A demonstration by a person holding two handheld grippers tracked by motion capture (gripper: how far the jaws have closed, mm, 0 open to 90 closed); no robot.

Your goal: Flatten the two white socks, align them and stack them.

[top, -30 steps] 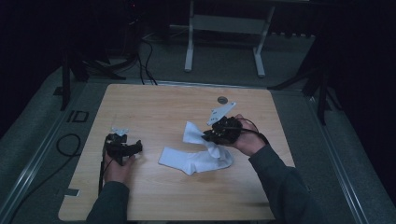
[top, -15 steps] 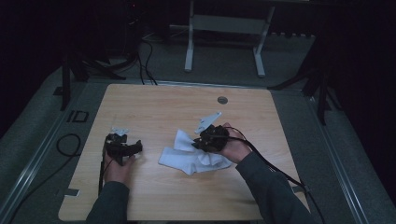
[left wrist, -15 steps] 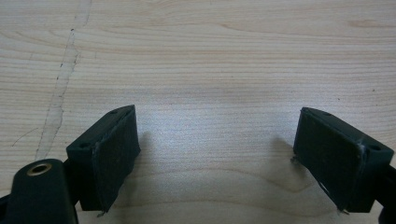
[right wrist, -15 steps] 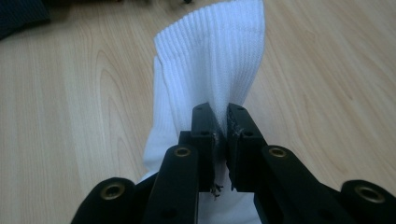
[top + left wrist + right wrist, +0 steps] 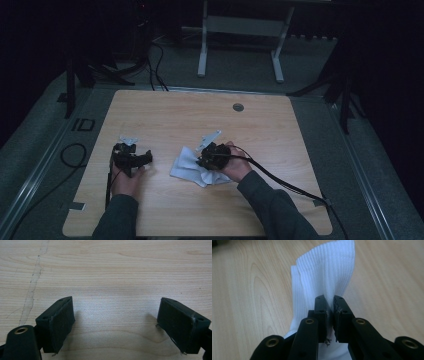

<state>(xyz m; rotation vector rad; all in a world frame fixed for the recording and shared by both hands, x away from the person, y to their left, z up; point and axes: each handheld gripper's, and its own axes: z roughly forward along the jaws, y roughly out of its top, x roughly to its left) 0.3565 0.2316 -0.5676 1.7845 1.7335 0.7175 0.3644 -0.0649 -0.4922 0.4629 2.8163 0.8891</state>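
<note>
A white ribbed fabric sock (image 5: 322, 277) lies crumpled near the middle of the light wooden table (image 5: 280, 135), slightly toward its near edge. In the right gripper view a fold of its ribbed cuff stands up, pinched between the two black jaws of the right tool (image 5: 330, 305), which are pressed together on the fabric. In the high view the right tool (image 5: 210, 156) sits over the right part of the sock (image 5: 187, 167), held by the person's right hand (image 5: 235, 162), with a black cable (image 5: 280, 181) trailing away toward the near right edge of the table. Well apart to the left, the left tool (image 5: 131, 157) rests near the table's left side in the person's left hand (image 5: 126, 181). In the left gripper view its jaws (image 5: 116, 322) stand wide apart over bare wood. A small round grey grommet (image 5: 238, 107) is set in the table near its far edge.
</note>
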